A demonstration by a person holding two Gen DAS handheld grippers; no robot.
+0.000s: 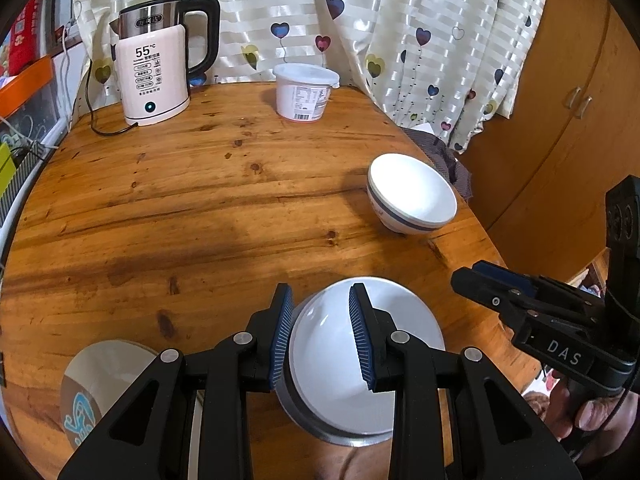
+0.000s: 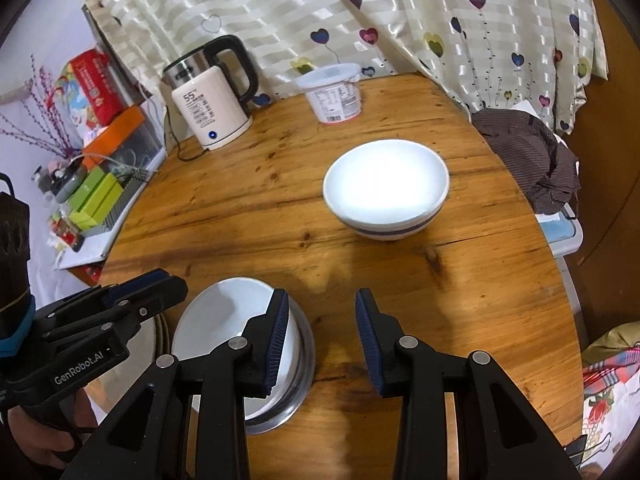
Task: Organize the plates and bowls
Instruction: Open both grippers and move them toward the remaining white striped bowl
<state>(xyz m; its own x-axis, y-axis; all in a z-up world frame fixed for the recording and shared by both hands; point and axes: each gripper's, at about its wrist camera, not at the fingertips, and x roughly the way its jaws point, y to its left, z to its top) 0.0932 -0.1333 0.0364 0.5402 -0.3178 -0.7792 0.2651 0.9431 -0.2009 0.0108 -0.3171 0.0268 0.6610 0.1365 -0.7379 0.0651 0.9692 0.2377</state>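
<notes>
A white bowl with a blue band stands on the round wooden table, toward its right edge; it also shows in the right wrist view. A white dish sits in a metal bowl near the front edge, also in the right wrist view. My left gripper is open just above that dish, jaws apart over it. My right gripper is open and empty above bare table, right of the stack. A plate with a blue pattern lies at the front left.
An electric kettle with its cord and a lidded white tub stand at the back by the curtain. A dark cloth hangs past the table's right edge. Boxes clutter a shelf on the left.
</notes>
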